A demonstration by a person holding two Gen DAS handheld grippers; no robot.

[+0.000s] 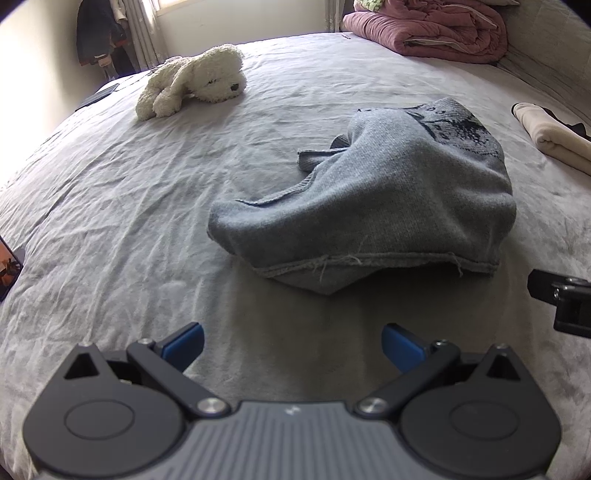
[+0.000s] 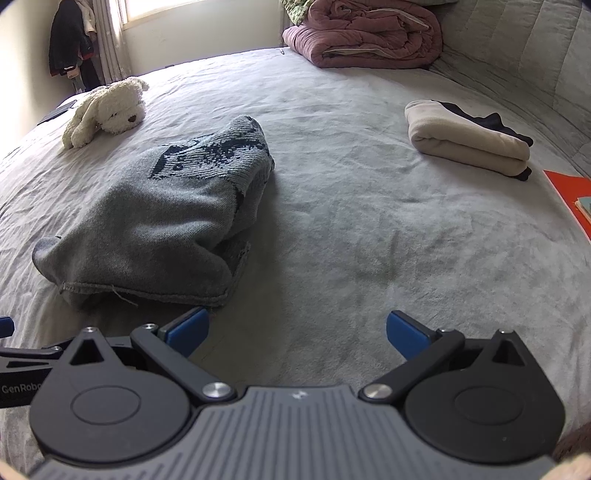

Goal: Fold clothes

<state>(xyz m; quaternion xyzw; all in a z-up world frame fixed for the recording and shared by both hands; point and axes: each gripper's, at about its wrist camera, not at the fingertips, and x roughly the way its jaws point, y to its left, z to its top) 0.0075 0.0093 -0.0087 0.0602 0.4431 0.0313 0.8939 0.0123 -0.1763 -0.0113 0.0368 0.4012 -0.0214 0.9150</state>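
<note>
Grey knitted sweater [image 1: 373, 199], dark pattern on its upper panel, lies bunched and part-folded near the middle of the bed [image 1: 110, 206], frayed hem toward the near edge; likely mid-fold, or awaiting a grasp at the hem.
Left hand-held gripper [image 1: 291, 343]: jaws wide apart, empty, just short of the hem.
Right hand-held gripper [image 2: 297, 334]: jaws spread, empty, at the hem's right corner.
Cream folded garment [image 2: 465, 142] with dark piece: right side of the bed, apparently finished and set aside.
White plush dog [image 1: 192, 79]: far left.
Mauve quilt [image 2: 365, 31]: far edge.
Writing: "GenRobo", cut off, on the left unit's body in the right wrist view.
</note>
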